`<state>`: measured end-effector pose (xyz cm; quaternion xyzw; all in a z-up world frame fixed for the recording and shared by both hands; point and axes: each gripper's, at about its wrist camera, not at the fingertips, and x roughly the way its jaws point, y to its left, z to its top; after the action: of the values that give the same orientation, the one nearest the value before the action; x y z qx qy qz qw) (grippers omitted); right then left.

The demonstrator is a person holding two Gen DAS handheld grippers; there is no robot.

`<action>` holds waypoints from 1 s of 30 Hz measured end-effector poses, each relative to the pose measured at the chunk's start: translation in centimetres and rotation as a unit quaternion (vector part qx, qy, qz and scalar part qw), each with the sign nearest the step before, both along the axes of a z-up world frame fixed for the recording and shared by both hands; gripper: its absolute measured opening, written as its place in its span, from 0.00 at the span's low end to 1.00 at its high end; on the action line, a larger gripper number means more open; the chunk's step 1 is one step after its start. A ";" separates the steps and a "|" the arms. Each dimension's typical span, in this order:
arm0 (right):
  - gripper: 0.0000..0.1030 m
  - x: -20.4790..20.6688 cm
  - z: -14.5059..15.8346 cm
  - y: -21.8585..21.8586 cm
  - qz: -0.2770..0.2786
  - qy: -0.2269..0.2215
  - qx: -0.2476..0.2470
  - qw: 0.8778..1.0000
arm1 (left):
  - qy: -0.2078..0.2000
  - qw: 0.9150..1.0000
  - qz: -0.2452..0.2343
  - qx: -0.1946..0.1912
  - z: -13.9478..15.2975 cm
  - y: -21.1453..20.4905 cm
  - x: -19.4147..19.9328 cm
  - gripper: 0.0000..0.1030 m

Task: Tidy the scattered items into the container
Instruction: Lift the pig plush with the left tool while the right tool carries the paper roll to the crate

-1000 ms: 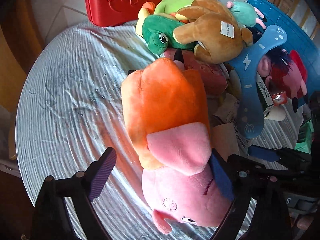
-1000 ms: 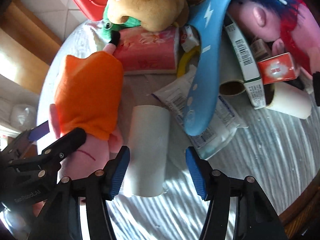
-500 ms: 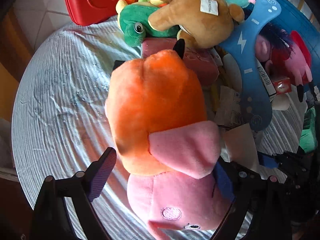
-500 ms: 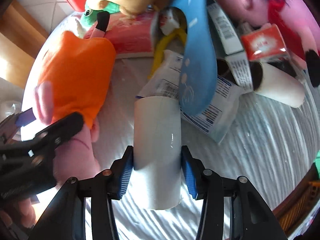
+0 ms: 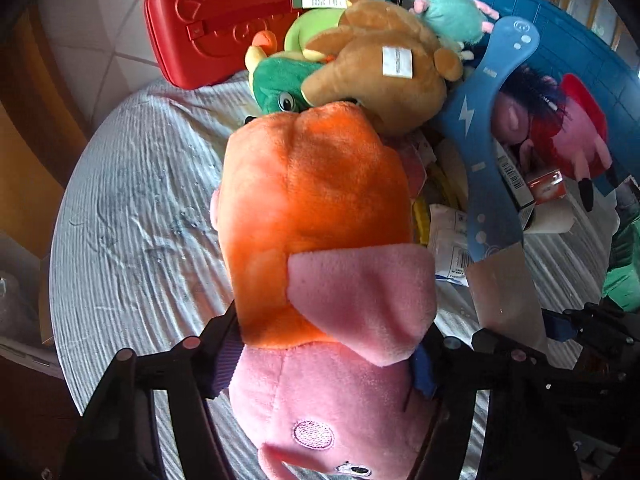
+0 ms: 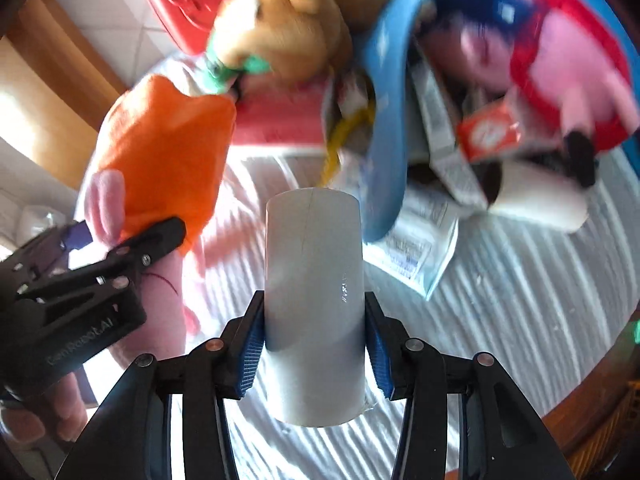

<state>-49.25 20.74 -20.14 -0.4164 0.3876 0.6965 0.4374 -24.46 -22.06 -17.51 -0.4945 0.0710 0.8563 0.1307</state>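
Note:
My left gripper [image 5: 324, 364] is shut on a pink pig plush in an orange dress [image 5: 316, 216], held above the table; the plush also shows in the right wrist view [image 6: 160, 152]. My right gripper [image 6: 314, 344] is shut on a white cardboard tube [image 6: 314, 304], lifted off the table; the tube also shows in the left wrist view [image 5: 504, 292]. A blue crate [image 5: 580, 56] stands at the far right of the table. A second pig plush in red [image 5: 576, 136] lies against it.
A pile at the back holds a brown plush [image 5: 380, 76], a green plush [image 5: 280, 84], a teal plush [image 5: 452, 16], a blue curved board [image 5: 480, 140], small boxes, another tube [image 6: 536, 204] and a plastic packet [image 6: 416, 248]. A red case [image 5: 224, 20] stands behind.
My left gripper closed on the pig plush and raised it. My right gripper closed on the white tube and lifted it off the table.

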 end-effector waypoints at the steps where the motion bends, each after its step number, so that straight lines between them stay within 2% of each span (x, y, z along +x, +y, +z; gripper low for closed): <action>1: 0.43 -0.1 0.8 0.2 0.000 0.003 0.011 1.000 | 0.011 1.000 0.002 0.002 0.8 -0.2 0.3 0.66; 9: 0.43 -0.4 7.1 1.5 -0.004 0.008 0.099 0.995 | 0.093 0.996 0.008 0.016 7.6 0.0 2.6 0.66; 13: 0.43 0.1 10.6 2.0 -0.007 0.008 0.144 0.990 | 0.120 0.992 0.011 0.025 10.0 1.3 3.5 0.66; 20: 0.43 4.9 16.9 2.9 -0.004 0.011 0.209 0.978 | 0.170 0.985 0.023 0.029 13.3 5.5 5.3 0.66; 25: 0.43 9.3 21.1 4.2 0.010 0.005 0.259 0.966 | 0.206 0.977 0.050 0.035 15.8 10.7 7.3 0.66; 30: 0.43 15.1 24.0 5.0 0.030 0.000 0.295 0.955 | 0.236 0.968 0.077 0.041 18.4 16.7 9.1 0.66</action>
<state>-34.17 25.72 3.91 -0.2801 0.1523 0.7929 0.5193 -15.37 -5.36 0.87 -0.2763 0.0258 0.9586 0.0640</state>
